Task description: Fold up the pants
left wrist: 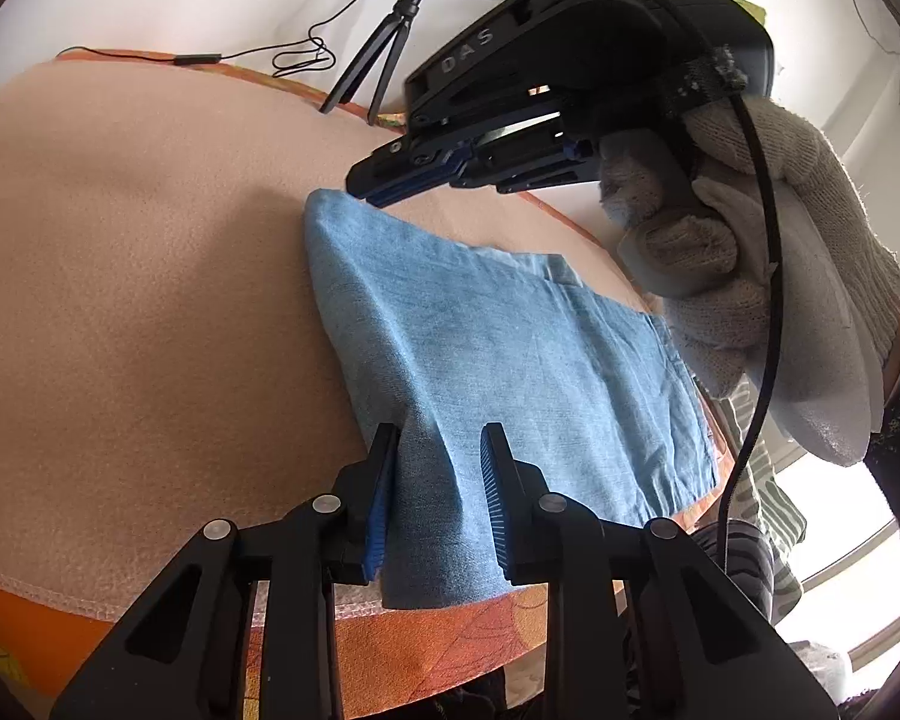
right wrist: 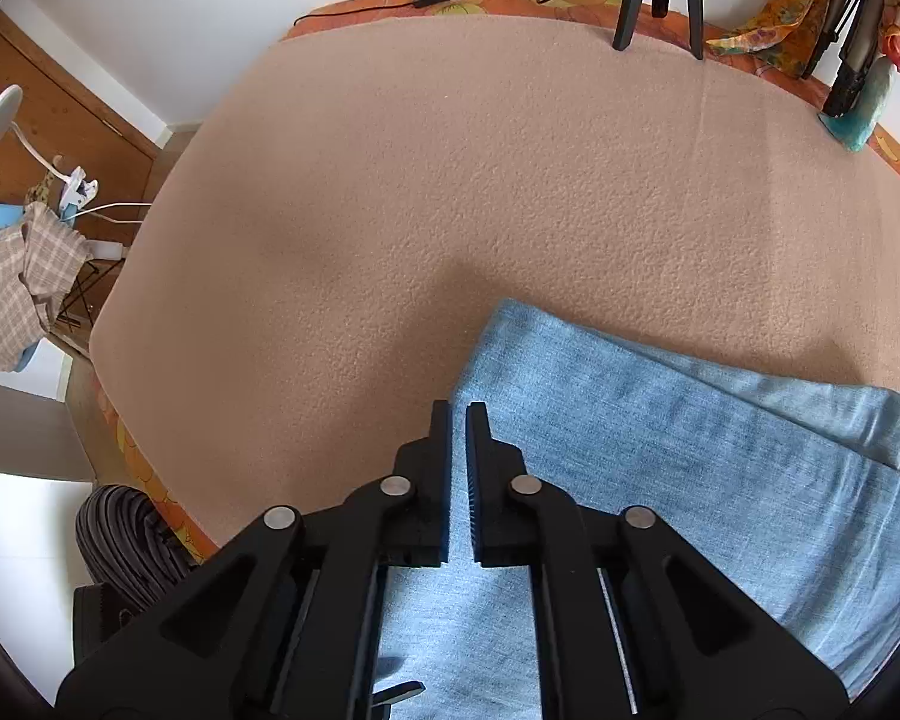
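Light blue denim pants (left wrist: 510, 354) lie folded into a rectangle on the peach blanket (left wrist: 120, 300), near its front edge. My left gripper (left wrist: 438, 438) is open, its fingers astride a raised fold at the pants' near corner. My right gripper (left wrist: 366, 189), held by a gloved hand, hovers at the pants' far corner with its jaws almost closed. In the right wrist view the right gripper (right wrist: 459, 414) stands just above the pants (right wrist: 660, 450) at their left edge, with a thin gap between the pads and nothing in it.
A black tripod (left wrist: 384, 54) and a ring light with a cable stand at the blanket's far edge. An orange patterned tablecloth (left wrist: 450, 648) shows under the blanket. In the right wrist view a chair with checked cloth (right wrist: 24, 282) and a lamp stand left of the table.
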{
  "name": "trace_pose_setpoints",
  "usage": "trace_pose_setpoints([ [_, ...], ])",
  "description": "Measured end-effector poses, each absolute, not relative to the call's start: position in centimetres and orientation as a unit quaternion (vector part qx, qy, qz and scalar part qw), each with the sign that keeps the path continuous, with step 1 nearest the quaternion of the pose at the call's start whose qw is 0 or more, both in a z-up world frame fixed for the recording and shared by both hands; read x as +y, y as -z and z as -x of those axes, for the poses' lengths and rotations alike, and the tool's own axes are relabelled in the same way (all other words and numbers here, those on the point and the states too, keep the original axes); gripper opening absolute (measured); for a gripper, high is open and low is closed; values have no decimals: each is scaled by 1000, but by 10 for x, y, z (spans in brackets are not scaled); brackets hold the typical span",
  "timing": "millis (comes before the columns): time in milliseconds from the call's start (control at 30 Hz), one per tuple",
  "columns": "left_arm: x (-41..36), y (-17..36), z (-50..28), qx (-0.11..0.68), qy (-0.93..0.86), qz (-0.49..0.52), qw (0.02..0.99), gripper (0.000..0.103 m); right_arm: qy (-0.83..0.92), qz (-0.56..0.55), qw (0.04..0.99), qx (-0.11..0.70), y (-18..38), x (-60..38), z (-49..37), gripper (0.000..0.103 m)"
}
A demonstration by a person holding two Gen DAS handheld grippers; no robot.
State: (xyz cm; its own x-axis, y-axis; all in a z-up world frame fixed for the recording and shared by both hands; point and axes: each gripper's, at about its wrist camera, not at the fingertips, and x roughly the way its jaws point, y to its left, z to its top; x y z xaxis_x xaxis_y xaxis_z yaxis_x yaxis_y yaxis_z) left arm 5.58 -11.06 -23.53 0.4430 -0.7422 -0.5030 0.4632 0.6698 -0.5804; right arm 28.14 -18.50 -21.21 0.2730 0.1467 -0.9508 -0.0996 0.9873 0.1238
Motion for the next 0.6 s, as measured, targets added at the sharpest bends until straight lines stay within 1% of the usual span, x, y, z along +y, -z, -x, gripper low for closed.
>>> trace_pose_setpoints([
  [33,-113,232,-54,377,365,176,833,24,-76,-15,795,601,212,-192,-285,32],
  [67,-116,228,-52,371,367,169,836,24,-73,-9,793,605,215,-193,-287,53],
  [100,-119,224,-50,366,369,162,839,24,-73,-3,789,609,216,-190,-287,61],
  [300,-133,214,-45,351,378,136,846,24,-58,74,767,635,238,-171,-288,60],
  [333,-134,213,-44,350,377,134,847,24,-54,82,764,637,241,-170,-288,57],
  [367,-136,211,-43,349,376,131,849,24,-53,82,762,640,245,-171,-288,36],
  [400,-134,210,-42,348,371,127,851,24,-48,81,759,644,248,-173,-288,21],
  [433,-130,209,-42,348,366,124,854,25,-46,73,760,644,249,-176,-289,19],
  [467,-130,209,-42,348,357,120,859,26,-48,59,764,641,248,-180,-288,14],
  [500,-129,208,-41,347,349,116,863,35,-48,49,767,637,247,-184,-288,10],
  [533,-128,209,-39,347,341,114,866,49,-48,36,772,633,244,-189,-287,10],
  [567,-128,210,-39,350,335,116,867,53,-49,24,776,628,241,-195,-285,9],
  [600,-128,213,-40,355,334,120,865,54,-50,11,780,624,237,-200,-284,8],
])
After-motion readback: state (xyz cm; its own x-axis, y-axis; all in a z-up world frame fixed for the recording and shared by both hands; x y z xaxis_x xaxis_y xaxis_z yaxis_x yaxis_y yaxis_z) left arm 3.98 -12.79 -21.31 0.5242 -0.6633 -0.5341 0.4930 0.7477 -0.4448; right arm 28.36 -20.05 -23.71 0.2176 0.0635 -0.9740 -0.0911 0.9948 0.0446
